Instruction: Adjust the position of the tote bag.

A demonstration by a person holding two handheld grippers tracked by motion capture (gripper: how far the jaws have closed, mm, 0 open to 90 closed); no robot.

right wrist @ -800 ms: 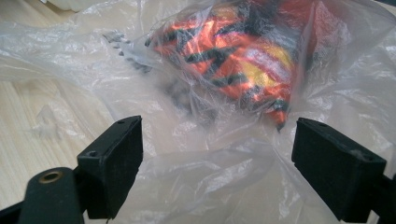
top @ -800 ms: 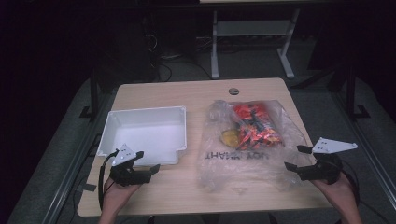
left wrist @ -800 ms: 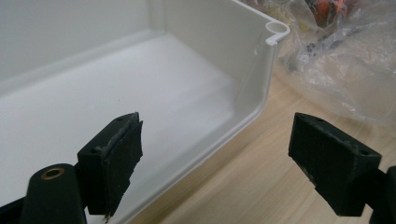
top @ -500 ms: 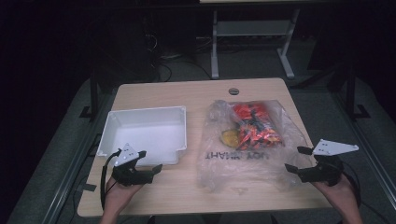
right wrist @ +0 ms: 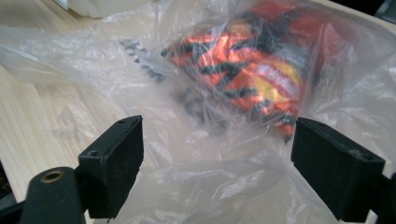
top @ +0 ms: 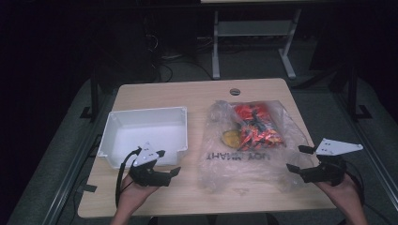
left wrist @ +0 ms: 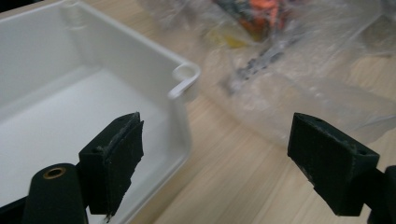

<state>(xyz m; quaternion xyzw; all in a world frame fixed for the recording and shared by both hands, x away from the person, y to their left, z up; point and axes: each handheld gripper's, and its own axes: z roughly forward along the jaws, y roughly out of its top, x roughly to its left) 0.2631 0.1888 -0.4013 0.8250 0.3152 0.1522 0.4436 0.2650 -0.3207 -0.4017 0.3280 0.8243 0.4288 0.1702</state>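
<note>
the clear plastic bag lay flat on the right half of the wooden bench, printed lettering across its near part. inside it, toward the far end, sat a cluster of red-orange and black wrapped items with one yellow piece at their left. in the right gripper view the wrappers showed through crumpled film, and loose film of the bag lay between the jaws.

the right hand-held gripper was at the near right corner of the bench, at the bag's near right edge, its jaws standing wide apart and released, pressing on nothing. whether a jaw touched the film could not be told.

the left hand-held gripper was at the near left of the bench, just near of the white tray, also released, with nothing between its jaws. in the left gripper view the tray's near right corner stood between the spread jaws farther off, and the bag lay beyond to the right.

the tray sat on the left half of the bench, beside the bag and apart from it.
</note>
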